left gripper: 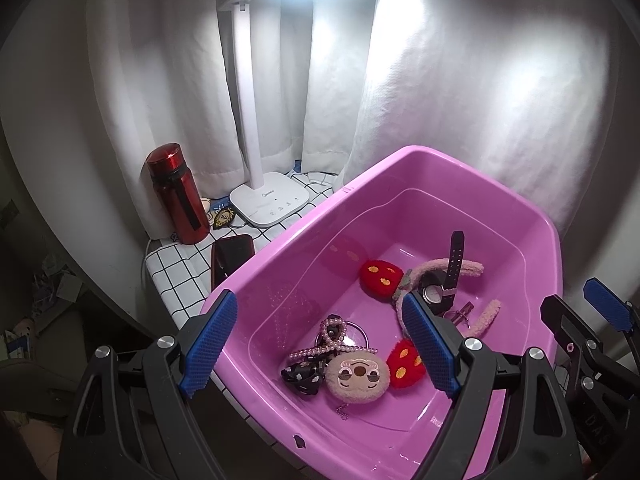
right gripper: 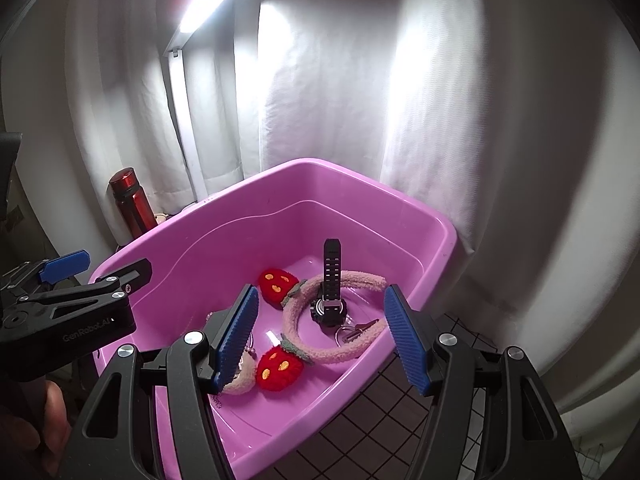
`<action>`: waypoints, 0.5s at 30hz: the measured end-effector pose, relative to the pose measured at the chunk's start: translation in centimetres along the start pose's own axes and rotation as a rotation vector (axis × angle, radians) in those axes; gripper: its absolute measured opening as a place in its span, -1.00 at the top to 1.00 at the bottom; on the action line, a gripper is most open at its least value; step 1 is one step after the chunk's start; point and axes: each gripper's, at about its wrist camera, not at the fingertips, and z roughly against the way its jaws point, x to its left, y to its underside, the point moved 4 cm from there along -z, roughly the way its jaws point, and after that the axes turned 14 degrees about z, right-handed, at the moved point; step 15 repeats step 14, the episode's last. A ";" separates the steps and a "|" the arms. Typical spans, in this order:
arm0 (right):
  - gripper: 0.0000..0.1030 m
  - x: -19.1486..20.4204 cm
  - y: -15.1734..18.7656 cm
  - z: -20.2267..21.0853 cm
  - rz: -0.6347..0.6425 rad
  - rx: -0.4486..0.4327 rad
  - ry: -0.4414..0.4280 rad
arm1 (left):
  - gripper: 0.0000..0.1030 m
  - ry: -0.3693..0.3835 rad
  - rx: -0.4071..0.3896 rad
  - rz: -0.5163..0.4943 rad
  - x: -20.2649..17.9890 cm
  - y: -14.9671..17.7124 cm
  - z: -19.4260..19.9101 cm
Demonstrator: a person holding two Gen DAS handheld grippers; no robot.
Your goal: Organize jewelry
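A pink plastic tub [left gripper: 440, 156] [right gripper: 304, 164] holds the jewelry. A fuzzy pink headband [left gripper: 468, 268] [right gripper: 360, 278] with red strawberry pompoms [left gripper: 380, 276] [right gripper: 280, 368] lies around a black watch [left gripper: 440, 292] [right gripper: 330, 308]. Nearer me are a pearl hair clip [left gripper: 332, 332], a dotted black bow [left gripper: 302, 374] and a round plush face [left gripper: 358, 376]. My left gripper [left gripper: 320, 344] hangs open above the tub's near left corner. Open too, my right gripper [right gripper: 322, 338] hovers over the headband. Neither holds anything.
A red bottle [left gripper: 178, 196], a white desk lamp base [left gripper: 270, 200] and a dark phone [left gripper: 232, 256] sit on the checked cloth [left gripper: 176, 268] left of the tub. White curtains hang close behind. A metal key ring [right gripper: 352, 330] lies by the watch.
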 end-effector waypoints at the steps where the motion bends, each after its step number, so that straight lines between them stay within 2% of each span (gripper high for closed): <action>1: -0.22 0.0 0.0 0.0 0.001 0.000 -0.001 | -0.61 -0.002 -0.002 -0.001 0.0 0.0 0.0; 4: -0.22 0.0 0.0 0.1 0.003 -0.003 -0.001 | -0.61 0.000 -0.002 -0.007 0.0 0.0 0.1; 9: -0.22 0.0 -0.1 0.2 0.008 -0.004 -0.002 | -0.77 0.003 -0.004 0.002 0.1 -0.1 0.4; 15: -0.22 0.0 -0.2 0.5 0.010 -0.011 0.002 | -0.77 0.006 -0.012 -0.001 0.0 -0.3 0.7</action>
